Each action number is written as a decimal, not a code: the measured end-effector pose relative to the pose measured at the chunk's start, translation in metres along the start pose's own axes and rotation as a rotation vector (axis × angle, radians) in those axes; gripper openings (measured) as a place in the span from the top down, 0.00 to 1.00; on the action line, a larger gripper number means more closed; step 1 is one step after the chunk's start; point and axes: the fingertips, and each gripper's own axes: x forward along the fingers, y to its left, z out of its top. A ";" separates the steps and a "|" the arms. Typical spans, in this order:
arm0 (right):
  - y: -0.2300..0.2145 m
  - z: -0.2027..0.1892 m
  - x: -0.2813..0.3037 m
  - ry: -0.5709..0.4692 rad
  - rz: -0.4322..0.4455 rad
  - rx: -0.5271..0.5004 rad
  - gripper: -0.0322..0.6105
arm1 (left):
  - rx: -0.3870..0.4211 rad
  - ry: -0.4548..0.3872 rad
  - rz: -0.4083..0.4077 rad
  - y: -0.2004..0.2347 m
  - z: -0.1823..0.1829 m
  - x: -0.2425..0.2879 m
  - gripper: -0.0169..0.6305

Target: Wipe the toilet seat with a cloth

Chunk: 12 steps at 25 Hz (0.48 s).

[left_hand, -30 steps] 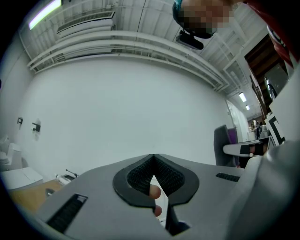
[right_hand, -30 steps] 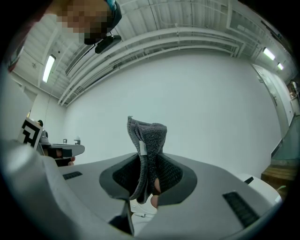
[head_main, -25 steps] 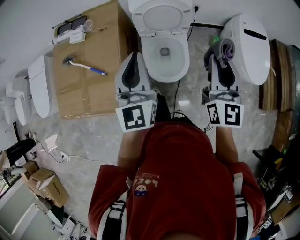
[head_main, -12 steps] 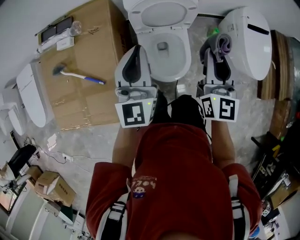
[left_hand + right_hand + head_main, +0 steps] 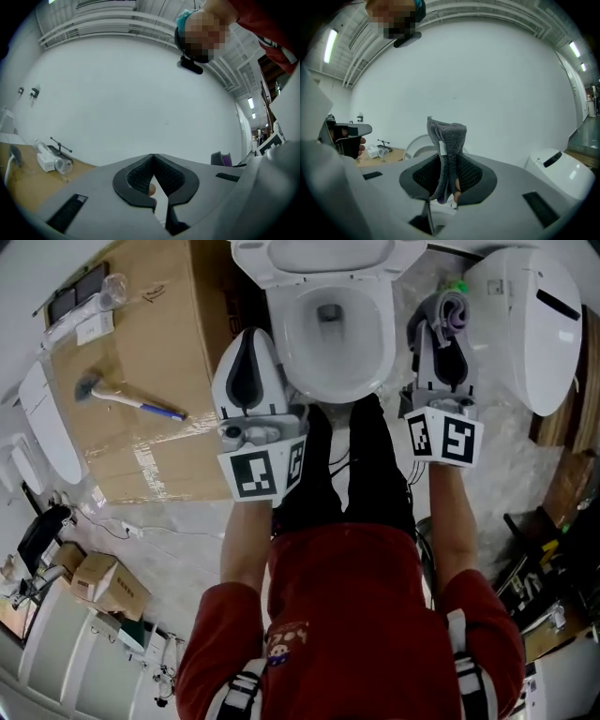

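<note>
The white toilet stands at the top middle of the head view, its seat (image 5: 382, 345) ringing the open bowl and its lid (image 5: 328, 253) raised behind. My left gripper (image 5: 247, 338) hovers just left of the seat, shut and empty; its pads (image 5: 140, 176) meet with nothing between them. My right gripper (image 5: 444, 334) hangs to the right of the bowl, shut on a grey cloth (image 5: 452, 313). In the right gripper view the folded cloth (image 5: 447, 138) sticks up from between the pads, with the toilet (image 5: 417, 146) behind it to the left.
A large cardboard box (image 5: 178, 324) stands left of the toilet, with a blue-handled brush (image 5: 122, 397) and a small bottle (image 5: 89, 306) on it. A second white toilet unit (image 5: 530, 320) sits at the right. A cable (image 5: 112, 531) and small boxes (image 5: 98, 587) lie on the marble floor.
The person has stepped toward the toilet, so the bowl now sits lower and nearer in the head view. Both grippers came forward alongside the bowl, the right still with the cloth.
</note>
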 end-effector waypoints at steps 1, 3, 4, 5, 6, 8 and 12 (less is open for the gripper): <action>-0.005 -0.015 0.008 0.012 0.006 0.009 0.82 | 0.001 0.001 0.009 0.000 -0.012 0.004 0.96; -0.012 -0.045 0.022 0.036 0.020 0.006 0.82 | 0.003 0.007 0.029 0.002 -0.038 0.010 0.96; -0.014 -0.060 0.027 0.047 0.027 -0.002 0.82 | 0.004 0.011 0.040 0.004 -0.051 0.011 0.96; -0.015 -0.075 0.032 0.058 0.032 -0.007 0.82 | 0.009 0.017 0.049 0.006 -0.065 0.012 0.96; -0.016 -0.091 0.037 0.066 0.037 -0.010 0.82 | 0.018 0.024 0.055 0.008 -0.078 0.012 0.96; -0.017 -0.119 0.048 0.074 0.043 -0.014 0.82 | 0.038 0.037 0.059 0.011 -0.106 0.015 0.96; -0.023 -0.172 0.071 0.084 0.039 -0.017 0.82 | 0.064 0.071 0.066 0.016 -0.163 0.016 0.96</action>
